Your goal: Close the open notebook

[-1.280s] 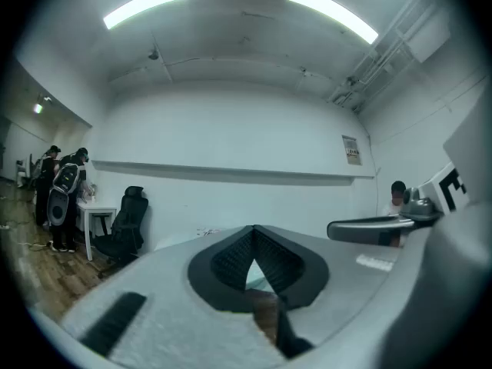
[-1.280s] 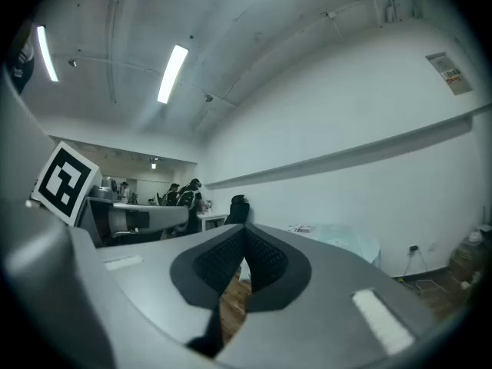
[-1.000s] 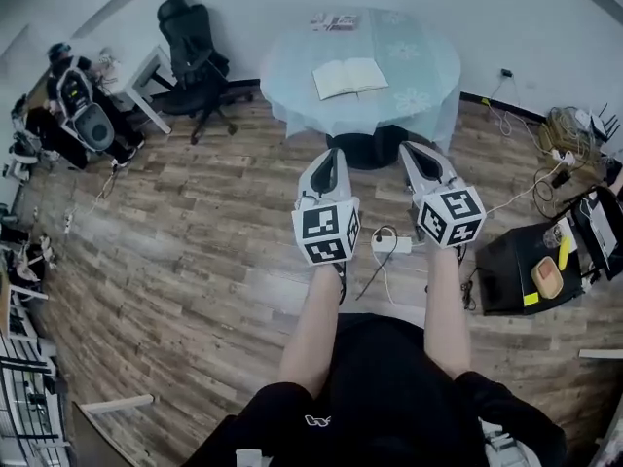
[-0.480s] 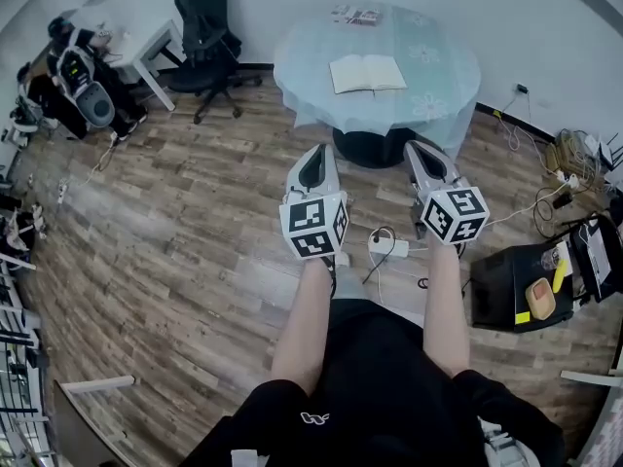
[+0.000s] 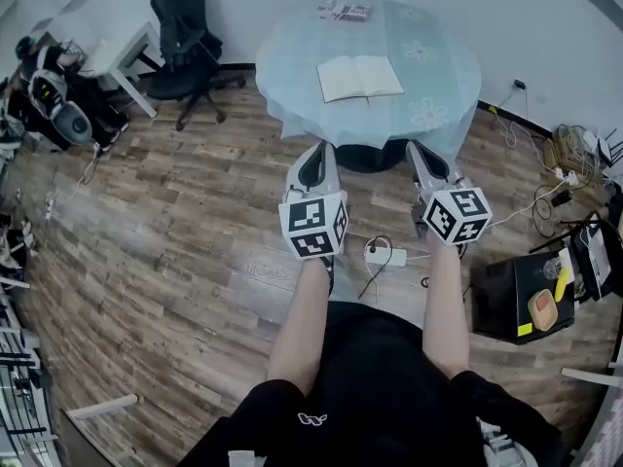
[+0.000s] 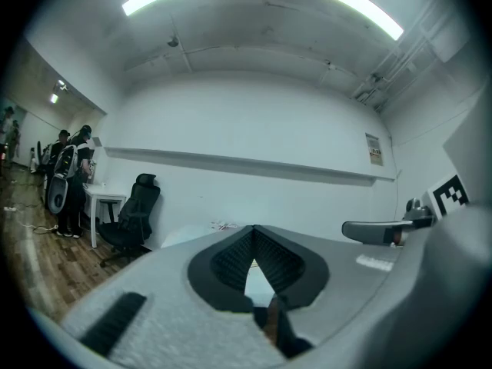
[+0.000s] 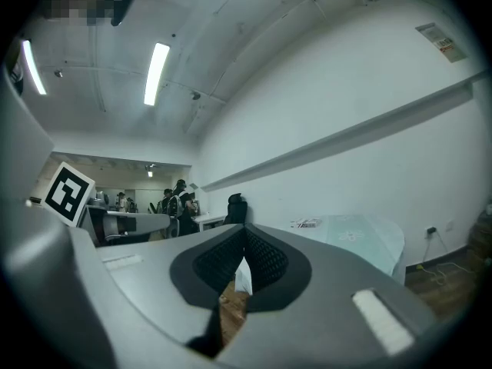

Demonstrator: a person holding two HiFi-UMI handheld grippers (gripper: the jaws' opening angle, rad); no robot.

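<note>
An open notebook lies flat on a round table with a pale blue flowered cloth at the top of the head view. My left gripper and right gripper are held side by side over the wood floor, short of the table's near edge, pointing level at it. Both are shut with nothing between the fingers. In the left gripper view the left gripper has its tips meeting, and the right gripper looks the same in its own view. The table shows beyond the right jaws.
A black office chair and a white desk stand left of the table. A white power strip and cables lie on the floor under my hands. A black box sits at the right. Papers lie on the table's far edge.
Both grippers have moved forward toward the table, which now looks nearer and larger. Their jaws have stayed shut and the notebook has not moved.
</note>
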